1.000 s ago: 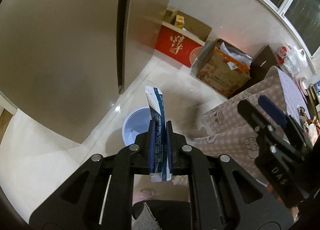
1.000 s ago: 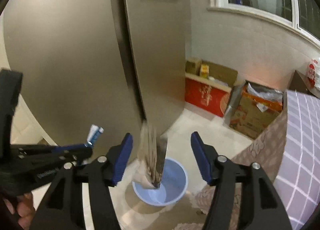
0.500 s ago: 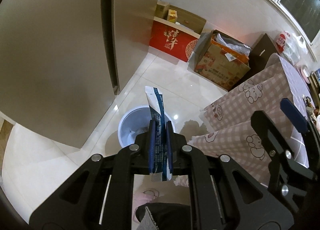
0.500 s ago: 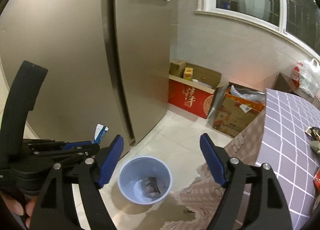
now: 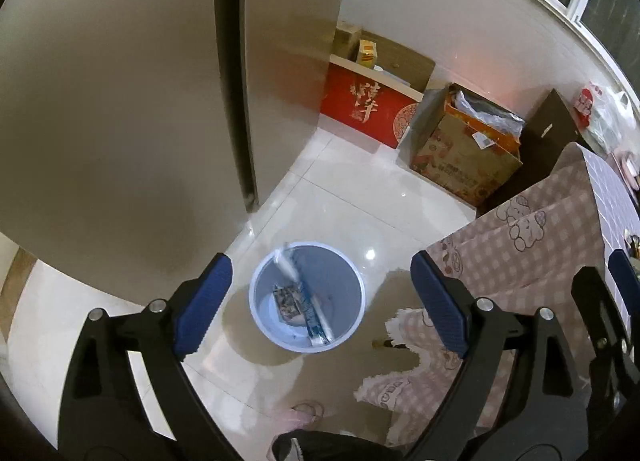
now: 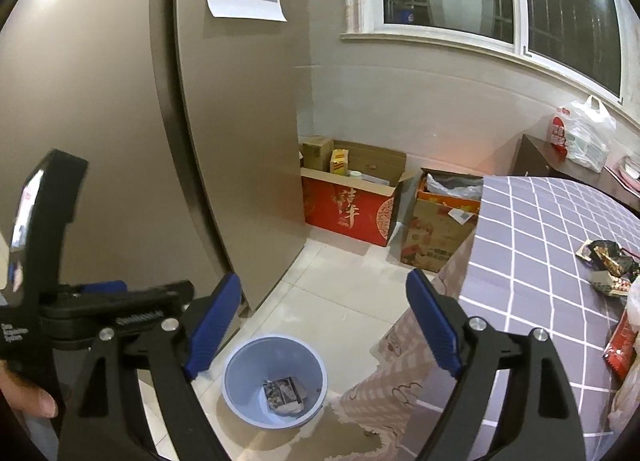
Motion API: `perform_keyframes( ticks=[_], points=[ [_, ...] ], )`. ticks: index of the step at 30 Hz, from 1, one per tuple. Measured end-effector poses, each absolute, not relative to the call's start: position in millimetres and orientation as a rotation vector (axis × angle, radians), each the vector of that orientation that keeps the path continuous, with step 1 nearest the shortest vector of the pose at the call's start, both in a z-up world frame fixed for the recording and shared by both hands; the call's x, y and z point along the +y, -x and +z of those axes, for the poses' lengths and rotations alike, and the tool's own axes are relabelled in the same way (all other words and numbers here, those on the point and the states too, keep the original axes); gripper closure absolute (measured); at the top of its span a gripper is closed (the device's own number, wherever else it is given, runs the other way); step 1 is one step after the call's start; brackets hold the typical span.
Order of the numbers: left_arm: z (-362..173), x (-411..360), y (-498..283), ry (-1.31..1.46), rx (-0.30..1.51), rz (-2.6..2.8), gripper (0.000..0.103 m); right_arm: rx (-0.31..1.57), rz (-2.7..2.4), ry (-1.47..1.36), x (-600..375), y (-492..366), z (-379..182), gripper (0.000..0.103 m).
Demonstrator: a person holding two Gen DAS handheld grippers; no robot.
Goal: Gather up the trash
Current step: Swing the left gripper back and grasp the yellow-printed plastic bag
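A light blue bin [image 5: 307, 297] stands on the white tiled floor, also in the right wrist view [image 6: 275, 381]. A blue and white wrapper [image 5: 306, 297] is blurred in mid-fall inside the bin, over a printed packet [image 5: 286, 299] at the bottom, which also shows in the right wrist view [image 6: 285, 395]. My left gripper [image 5: 320, 293] is open and empty above the bin. My right gripper [image 6: 324, 321] is open and empty, higher up. More wrappers [image 6: 608, 261] lie on the checked tablecloth [image 6: 540, 245].
A large grey fridge [image 5: 120, 101] stands left of the bin. A red box [image 5: 368, 109] and a cardboard box [image 5: 464, 157] sit by the far wall. The table's pink cloth skirt [image 5: 500, 261] hangs right of the bin. A foot in a slipper [image 5: 306, 411] is below.
My left gripper opened and let go of the blue and white wrapper, which now drops into the bin. My right gripper had released its packet earlier and has drawn back and up.
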State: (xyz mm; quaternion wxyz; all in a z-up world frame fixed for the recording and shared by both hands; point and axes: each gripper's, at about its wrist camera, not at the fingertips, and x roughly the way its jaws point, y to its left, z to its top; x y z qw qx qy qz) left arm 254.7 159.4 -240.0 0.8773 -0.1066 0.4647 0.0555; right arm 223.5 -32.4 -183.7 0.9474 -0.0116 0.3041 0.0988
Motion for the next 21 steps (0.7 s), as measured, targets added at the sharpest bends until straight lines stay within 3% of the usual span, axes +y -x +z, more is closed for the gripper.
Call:
perform_keyframes(
  ticks=[13, 21],
  points=[
    [-190, 136, -205, 0.205, 0.881, 0.102, 0.014, 0.603, 0.196, -0.017, -53, -193, -150, 0.02],
    [-143, 72, -166, 0.177, 0.798, -0.04, 0.014, 0.536, 0.12, -0.062, -111, -147, -112, 0.018]
  ],
)
